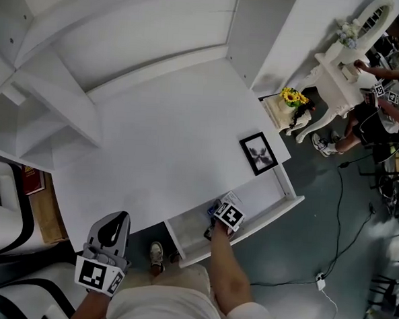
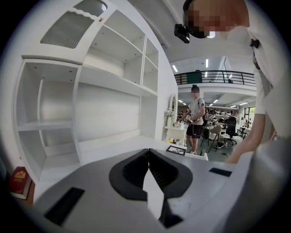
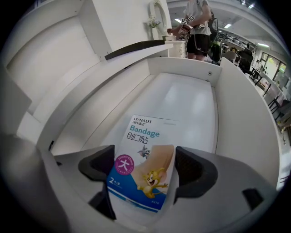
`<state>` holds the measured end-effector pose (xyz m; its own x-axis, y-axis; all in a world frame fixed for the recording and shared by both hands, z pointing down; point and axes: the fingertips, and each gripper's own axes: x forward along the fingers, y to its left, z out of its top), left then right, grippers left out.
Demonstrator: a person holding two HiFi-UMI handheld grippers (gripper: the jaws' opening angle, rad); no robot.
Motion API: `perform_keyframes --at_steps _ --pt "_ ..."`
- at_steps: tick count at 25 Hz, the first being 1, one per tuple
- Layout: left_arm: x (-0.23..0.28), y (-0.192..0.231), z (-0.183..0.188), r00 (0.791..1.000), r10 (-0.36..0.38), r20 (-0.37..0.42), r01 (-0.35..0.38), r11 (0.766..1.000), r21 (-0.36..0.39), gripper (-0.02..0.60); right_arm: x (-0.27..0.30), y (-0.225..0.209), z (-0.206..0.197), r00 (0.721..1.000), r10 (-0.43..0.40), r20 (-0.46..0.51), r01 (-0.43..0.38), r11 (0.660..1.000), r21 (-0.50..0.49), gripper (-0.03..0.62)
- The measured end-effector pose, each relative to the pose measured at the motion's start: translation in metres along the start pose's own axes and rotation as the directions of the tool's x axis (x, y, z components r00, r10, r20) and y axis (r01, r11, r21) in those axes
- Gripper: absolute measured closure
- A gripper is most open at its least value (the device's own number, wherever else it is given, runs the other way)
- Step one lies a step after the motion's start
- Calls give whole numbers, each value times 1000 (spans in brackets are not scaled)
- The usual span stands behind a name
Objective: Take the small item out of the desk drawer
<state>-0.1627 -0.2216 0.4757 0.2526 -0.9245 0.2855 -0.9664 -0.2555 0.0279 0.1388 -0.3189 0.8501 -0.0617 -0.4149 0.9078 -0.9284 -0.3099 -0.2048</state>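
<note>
The desk drawer stands pulled out at the front of the white desk. My right gripper reaches into it. In the right gripper view a flat bandage packet, white and blue with cartoon print, sits between the jaws of the right gripper, which press its two side edges. The packet's far end sticks out over the drawer's white floor. My left gripper hangs low at the left, off the desk. In its own view the left gripper is shut, tips touching, nothing held.
A black picture frame lies on the desk just behind the drawer. White shelves rise at the back and left. A red book sits low on the left. Yellow flowers stand on a side table; people work beyond.
</note>
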Motion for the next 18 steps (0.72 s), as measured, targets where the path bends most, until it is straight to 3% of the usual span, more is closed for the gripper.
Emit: perform_keyframes --at_steps 12,18 --pt "-8 -8 -4 999 -32 16 32 999 9 565 -22 11 -1 993 112 36 -108 989 -98 183" --pt "-20 -15 -8 998 -51 29 51 999 -2 566 -48 19 4 980 181 85 -180 983 -25 183"
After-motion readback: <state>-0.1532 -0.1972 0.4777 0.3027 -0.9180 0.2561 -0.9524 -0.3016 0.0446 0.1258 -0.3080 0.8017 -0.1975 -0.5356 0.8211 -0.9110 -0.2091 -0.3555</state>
